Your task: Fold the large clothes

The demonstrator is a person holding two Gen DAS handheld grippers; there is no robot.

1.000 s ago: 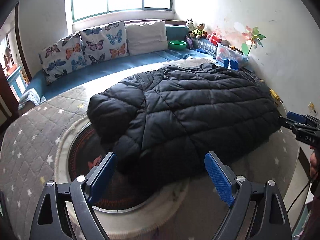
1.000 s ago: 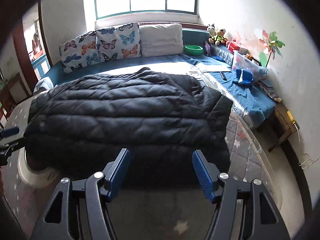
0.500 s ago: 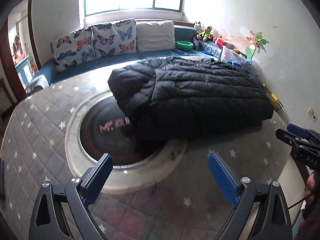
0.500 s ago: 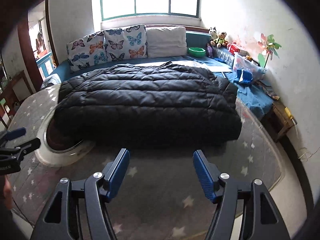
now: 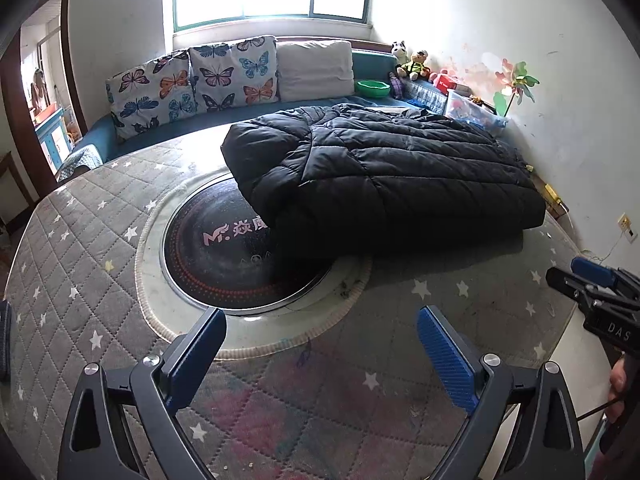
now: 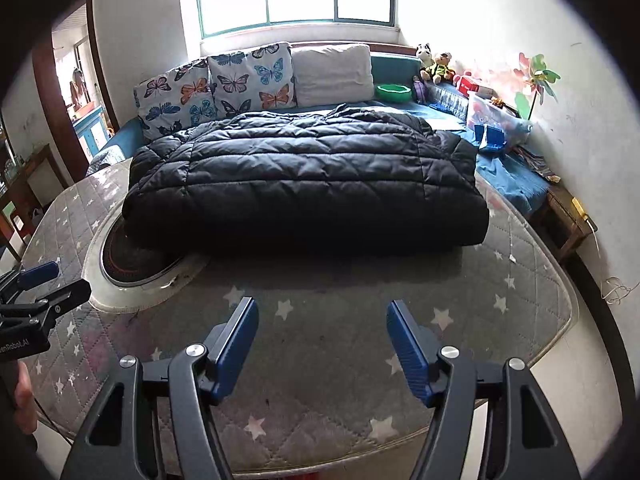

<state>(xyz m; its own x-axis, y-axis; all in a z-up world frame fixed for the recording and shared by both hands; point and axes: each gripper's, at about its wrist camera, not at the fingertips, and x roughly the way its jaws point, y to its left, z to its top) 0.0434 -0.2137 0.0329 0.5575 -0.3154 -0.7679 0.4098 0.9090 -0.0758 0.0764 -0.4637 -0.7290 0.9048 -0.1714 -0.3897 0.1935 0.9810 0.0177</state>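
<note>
Left gripper (image 5: 320, 344): black angular frame with triangular cut-outs, two fingers faced with ribbed blue pads (image 5: 446, 362), a round silver screw head at each finger joint. Seen from the right wrist view at 9 o'clock, its body carries white lettering, only partly legible.

Right gripper (image 6: 320, 340): same build, black frame, blue ribbed pads (image 6: 408, 350), silver screws. From the left wrist view at 3 o'clock, white letters "DAS" show on its black body, and a thin black cable hangs beneath.
</note>
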